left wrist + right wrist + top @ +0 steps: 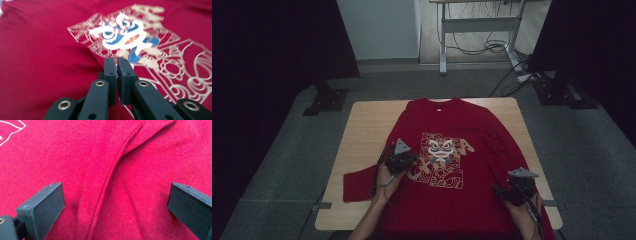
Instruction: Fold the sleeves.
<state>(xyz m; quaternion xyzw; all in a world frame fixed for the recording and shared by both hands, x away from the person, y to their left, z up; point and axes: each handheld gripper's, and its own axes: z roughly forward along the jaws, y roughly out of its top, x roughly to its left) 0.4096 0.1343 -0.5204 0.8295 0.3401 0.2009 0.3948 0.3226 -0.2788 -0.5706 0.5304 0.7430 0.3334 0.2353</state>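
- Table (362, 125): pale wood, carrying a red T-shirt (447, 200) spread face up, collar at the far edge, hem hanging toward the person's side, one sleeve (359, 184) lying flat out to the left
- Red T-shirt again: soft, light knit, no stiffness at all; likely to drape, stretch and bunch wherever pinched, and to drag across the wood rather than slide cleanly
- Printed panel (443, 160) on the chest, a lion-dance face with gold lines: probably slightly tackier and stiffer than bare cloth, so a poor place to pinch and prone to creasing
- Best holds, by judgement: doubled edges such as hem, sleeve cuff or shoulder seam, where two layers give the pads something to bite
- Right side seam (110, 182): a raised stitched ridge with a fold beside it, running up between the pads in the right gripper view; a firm, sensible place to take hold
- Left gripper (117, 60): clenched on nothing, tips together just above the cloth at the near edge of the print
- Right gripper (115, 202): released, pads wide apart either side of the seam, low over the fabric near the right hem; no cloth pinched yet
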